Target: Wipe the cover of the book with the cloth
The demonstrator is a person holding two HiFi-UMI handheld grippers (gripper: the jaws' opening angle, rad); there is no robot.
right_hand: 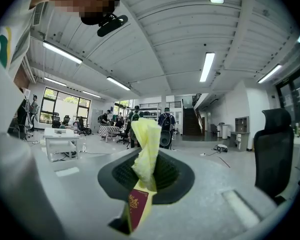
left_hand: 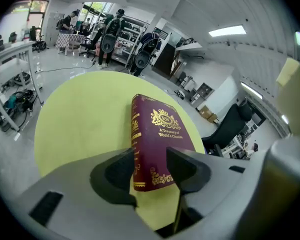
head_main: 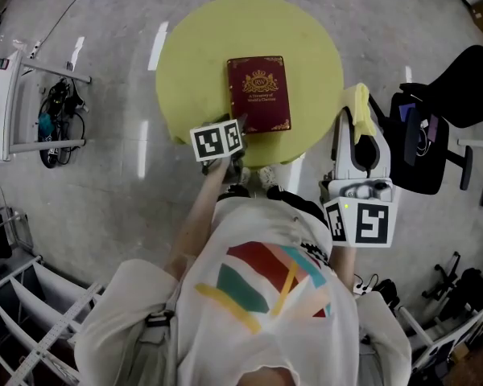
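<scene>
One red book (head_main: 259,93) with gold print lay flat. The left gripper (left_hand: 150,170) gaped apart; the right gripper (right_hand: 146,171) pinched one yellow cloth (right_hand: 146,151).

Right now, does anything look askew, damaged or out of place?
Nothing stands out. The book lies closed and flat on the table, with no visible damage. The cloth is pinched in the right gripper, held off the table's right side. The left gripper is open at the book's near corner.
</scene>
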